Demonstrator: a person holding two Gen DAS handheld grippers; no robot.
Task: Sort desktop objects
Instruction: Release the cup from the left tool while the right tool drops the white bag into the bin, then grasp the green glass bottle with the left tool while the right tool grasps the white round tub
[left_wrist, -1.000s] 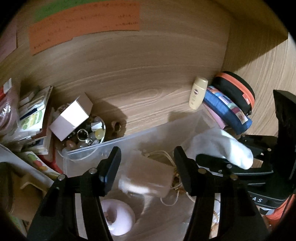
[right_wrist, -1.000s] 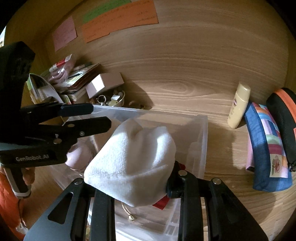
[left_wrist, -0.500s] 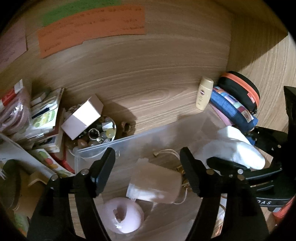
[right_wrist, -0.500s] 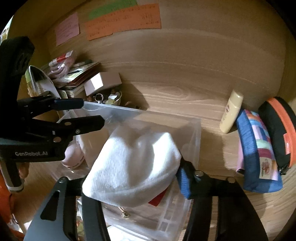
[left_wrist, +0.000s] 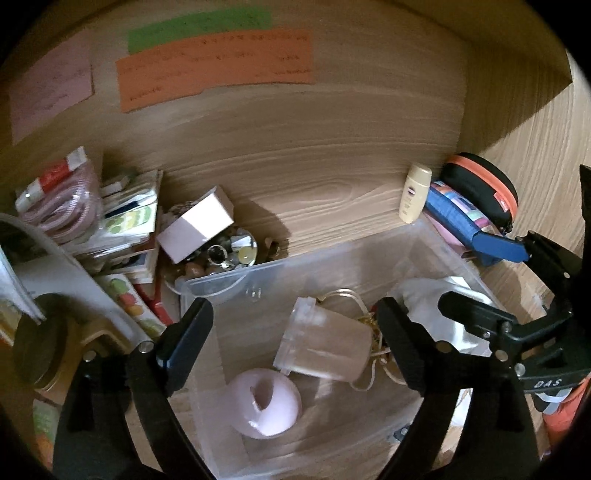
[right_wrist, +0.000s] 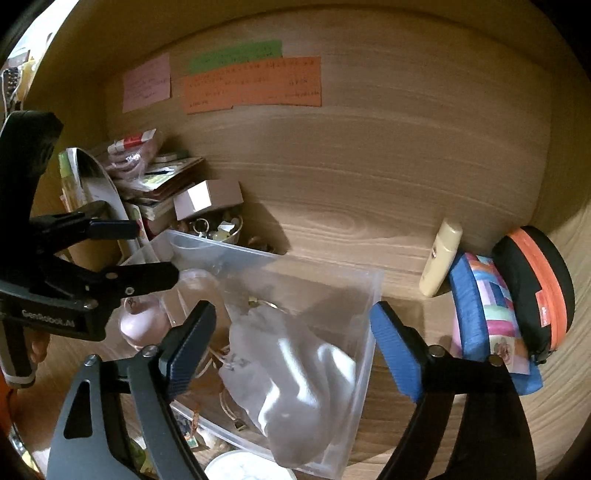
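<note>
A clear plastic bin sits on the wooden desk. A white cloth lies inside it at the right end. A frosted cup on its side, a pink round object and a cord also lie in the bin. My right gripper is open above the cloth, not touching it. My left gripper is open and empty above the cup.
A cream bottle, a blue patterned pouch and a black-orange case lie right of the bin. A white box, a dish of trinkets and stacked packets stand to the left. Paper notes hang on the back wall.
My right gripper opened and let go of the white cloth, which dropped into the bin. Both grippers pulled back and up a little.
</note>
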